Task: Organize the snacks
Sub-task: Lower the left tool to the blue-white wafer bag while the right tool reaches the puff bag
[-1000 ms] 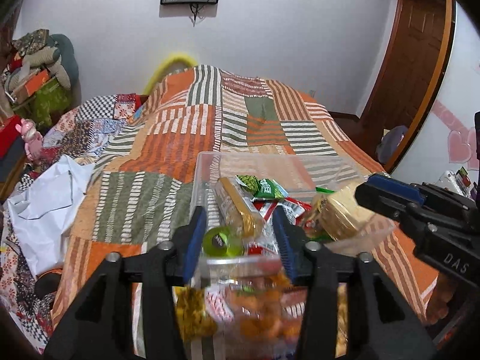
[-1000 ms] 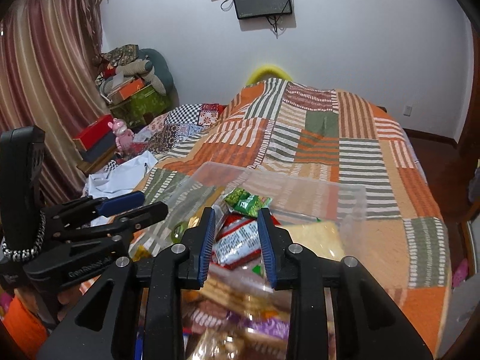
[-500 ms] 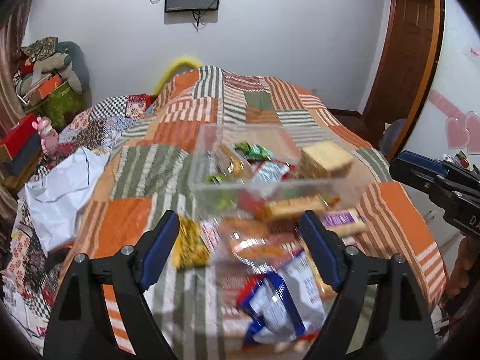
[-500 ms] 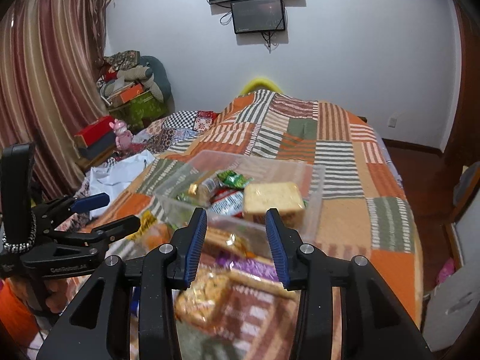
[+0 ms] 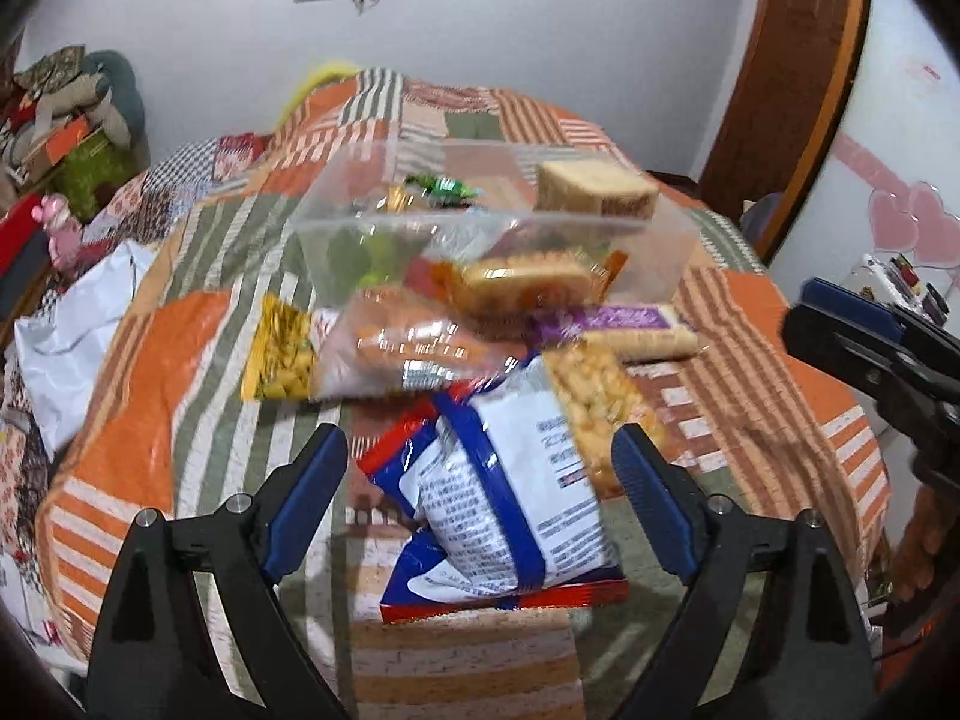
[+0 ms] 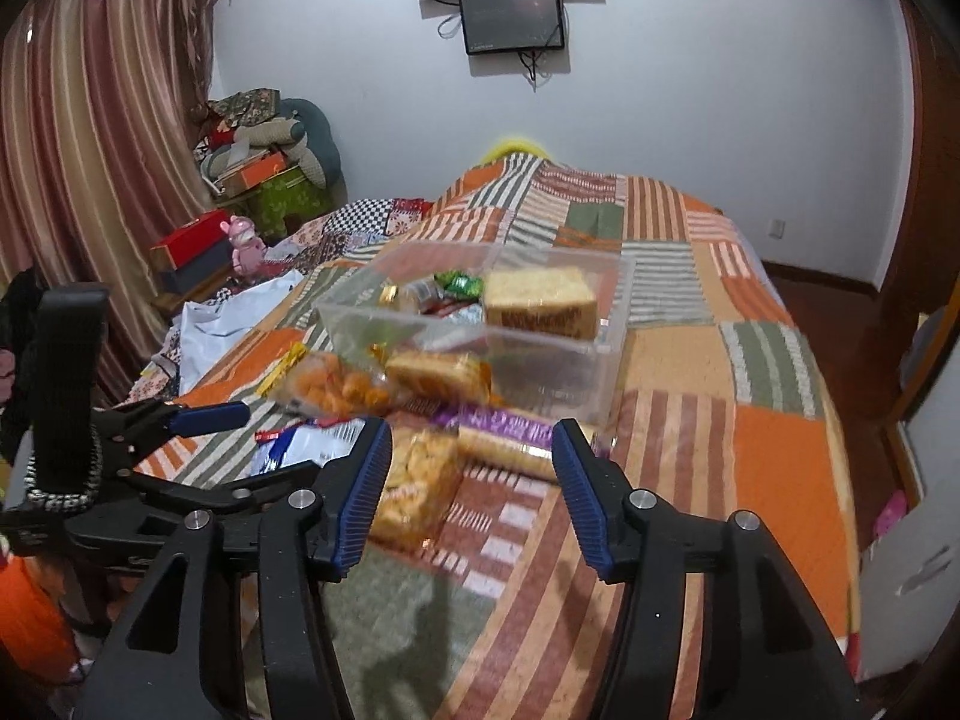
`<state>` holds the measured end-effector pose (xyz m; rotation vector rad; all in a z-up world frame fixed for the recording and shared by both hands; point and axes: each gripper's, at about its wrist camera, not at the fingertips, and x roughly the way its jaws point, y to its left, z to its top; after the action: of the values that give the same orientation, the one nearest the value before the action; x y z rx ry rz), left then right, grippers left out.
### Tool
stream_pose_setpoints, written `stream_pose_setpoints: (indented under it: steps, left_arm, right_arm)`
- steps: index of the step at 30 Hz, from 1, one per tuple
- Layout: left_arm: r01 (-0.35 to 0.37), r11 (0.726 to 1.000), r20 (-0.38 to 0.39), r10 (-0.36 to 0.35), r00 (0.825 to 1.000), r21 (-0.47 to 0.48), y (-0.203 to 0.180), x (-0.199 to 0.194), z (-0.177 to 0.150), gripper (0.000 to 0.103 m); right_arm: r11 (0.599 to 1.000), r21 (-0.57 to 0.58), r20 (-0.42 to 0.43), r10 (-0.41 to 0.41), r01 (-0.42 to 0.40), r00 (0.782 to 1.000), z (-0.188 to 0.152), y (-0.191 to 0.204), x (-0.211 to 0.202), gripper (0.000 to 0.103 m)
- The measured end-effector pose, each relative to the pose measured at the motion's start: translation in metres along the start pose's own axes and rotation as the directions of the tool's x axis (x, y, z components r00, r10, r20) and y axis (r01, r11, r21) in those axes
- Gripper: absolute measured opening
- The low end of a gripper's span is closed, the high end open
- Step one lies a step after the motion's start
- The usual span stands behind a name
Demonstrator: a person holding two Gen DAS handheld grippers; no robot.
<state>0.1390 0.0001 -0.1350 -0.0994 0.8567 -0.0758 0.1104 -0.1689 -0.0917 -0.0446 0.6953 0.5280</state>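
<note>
A clear plastic bin sits on the patchwork bed and holds a cake slice and small wrapped snacks. In front of it lie loose packs: a white and blue bag, an orange puff bag, a yellow pack, a purple-wrapped bar and a biscuit pack. My left gripper is open and empty above the white and blue bag. My right gripper is open and empty above the biscuit pack and the bar.
The patchwork bedspread covers the bed. A white plastic bag lies at its left edge. Boxes, a pink toy and piled clothes stand by the curtain on the left. A wooden door is on the right.
Both grippers have pulled back from the bin and opened wider. The loose packs in front of the bin have come into view.
</note>
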Motion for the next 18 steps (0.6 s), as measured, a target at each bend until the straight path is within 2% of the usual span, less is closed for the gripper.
stream_pose_setpoints:
  steps: [3, 15, 18]
  left_arm:
    - [-0.032, 0.999, -0.021, 0.031, 0.999, -0.017, 0.003, 0.011, -0.01, 0.09]
    - [0.006, 0.996, 0.01, -0.005, 1.0, -0.086, 0.04, 0.0, -0.038, 0.09]
    - [0.007, 0.997, 0.037, -0.004, 0.999, -0.078, 0.044, -0.005, -0.043, 0.086]
  right_arm:
    - [1.0, 0.014, -0.017, -0.003, 0.004, 1.0, -0.005, -0.001, 0.004, 0.054]
    - [1.0, -0.013, -0.116, 0.021, -0.023, 0.993, -0.021, 0.026, 0.039, 0.054]
    - [0.999, -0.045, -0.14, 0.02, -0.027, 0.99, -0.02, 0.038, 0.05, 0.058]
